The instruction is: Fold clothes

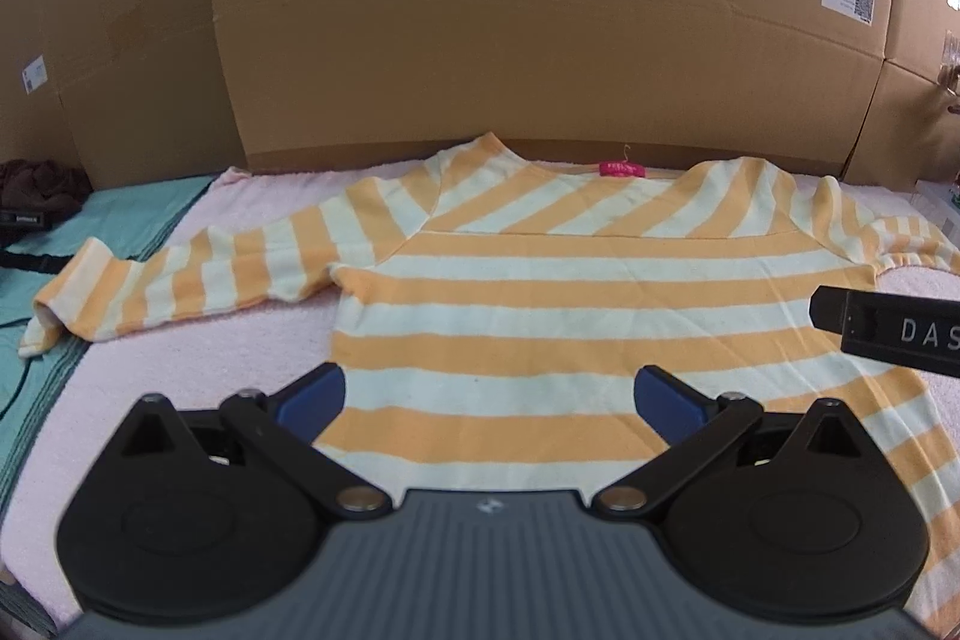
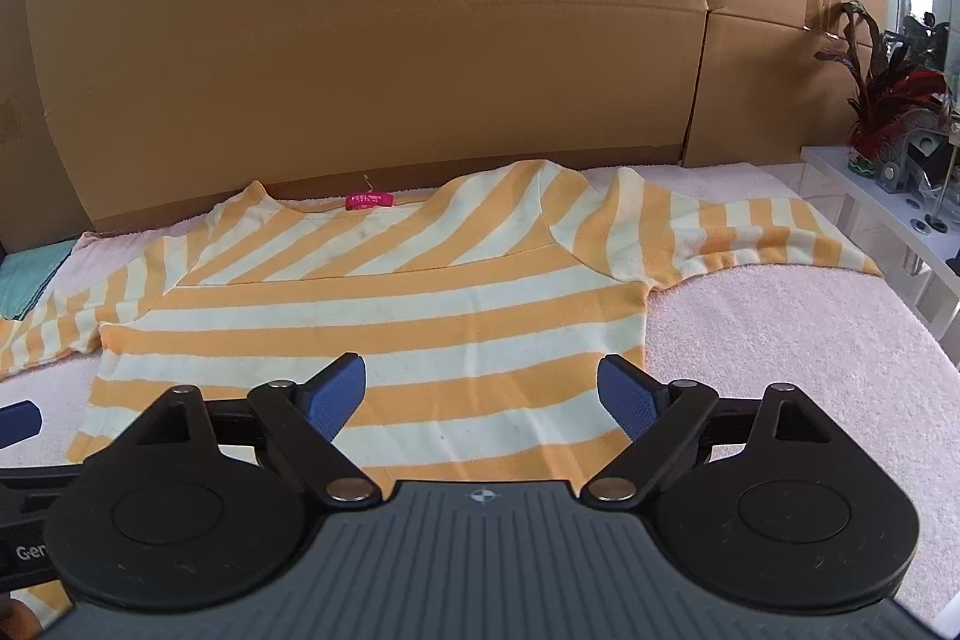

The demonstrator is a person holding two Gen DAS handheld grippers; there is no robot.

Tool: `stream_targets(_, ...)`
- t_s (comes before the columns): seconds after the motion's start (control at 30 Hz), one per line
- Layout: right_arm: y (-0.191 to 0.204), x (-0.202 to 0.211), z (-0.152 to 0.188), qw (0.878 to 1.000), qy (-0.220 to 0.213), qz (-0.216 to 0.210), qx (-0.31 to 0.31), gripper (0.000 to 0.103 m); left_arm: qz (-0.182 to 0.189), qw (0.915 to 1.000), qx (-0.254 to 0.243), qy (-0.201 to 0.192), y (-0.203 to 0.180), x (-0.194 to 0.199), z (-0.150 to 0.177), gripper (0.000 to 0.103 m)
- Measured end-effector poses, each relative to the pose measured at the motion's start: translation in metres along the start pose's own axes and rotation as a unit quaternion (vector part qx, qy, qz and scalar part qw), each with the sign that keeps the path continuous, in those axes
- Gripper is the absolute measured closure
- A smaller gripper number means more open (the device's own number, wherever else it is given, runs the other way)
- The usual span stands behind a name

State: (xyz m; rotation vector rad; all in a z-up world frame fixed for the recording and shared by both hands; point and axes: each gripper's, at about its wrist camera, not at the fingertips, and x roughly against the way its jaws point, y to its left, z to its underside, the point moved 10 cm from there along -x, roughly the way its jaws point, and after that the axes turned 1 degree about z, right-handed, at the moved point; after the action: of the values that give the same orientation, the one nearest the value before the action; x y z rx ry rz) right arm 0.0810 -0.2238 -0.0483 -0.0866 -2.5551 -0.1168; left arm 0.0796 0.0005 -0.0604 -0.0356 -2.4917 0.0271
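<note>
1. We take the striped shirt [image 1: 540, 292] as our landmark: it lies flat and unfolded on the pink towel [image 1: 210, 358], neck with its pink label [image 1: 621, 169] toward the cardboard boxes [image 1: 480, 10], sleeves spread to either side.
2. Our left tool [image 1: 489, 394] hovers over the shirt's near hem, released, jaws wide, nothing between the pads; our right tool [image 2: 480, 394] hovers likewise over the hem, also released and empty.
3. We judge that a pinch here could catch only the top layer of the shirt, so the fold would drag the back panel crooked.
4. The pads could also grab the towel under the shirt, since both are soft and lie in contact, and lift it too.
5. The shirt's left sleeve [image 1: 150, 280] hangs off the towel onto the teal cloth [image 1: 120, 220]; folding it may pull that cloth along.
6. The two tools sit near each other over the shirt and could collide.
7. Hidden from us: the shirt's hem edge sits behind the tool bodies, the right cuff runs out of the left view, and the dark bundle [image 1: 42, 184] left of the shirt is unclear.
</note>
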Motion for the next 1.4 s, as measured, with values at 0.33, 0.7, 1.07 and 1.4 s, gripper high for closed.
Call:
stream_targets(0.33, -0.006, 0.004, 0.006, 1.000, 0.020, 0.014, -0.007, 0.012, -0.010, 0.9999, -0.005, 0.006, -0.001, 0.001, 0.003, 0.001)
stream_targets(0.7, 0.002, 0.007, 0.008, 0.999, 0.030, 0.025, 0.016, 0.010, -0.040, 0.9990, -0.017, 0.008, 0.013, 0.004, 0.006, 0.001)
stream_targets(1.07, 0.002, 0.009, 0.010, 0.999, 0.025, 0.018, 0.008, 0.010, -0.028, 0.9985, -0.020, 0.042, 0.011, -0.002, 0.011, 0.001)
stream_targets(1.4, -0.008, 0.007, 0.016, 0.999, 0.031, 0.017, -0.015, 0.010, -0.027, 0.9976, -0.008, 0.063, 0.011, -0.004, 0.013, 0.001)
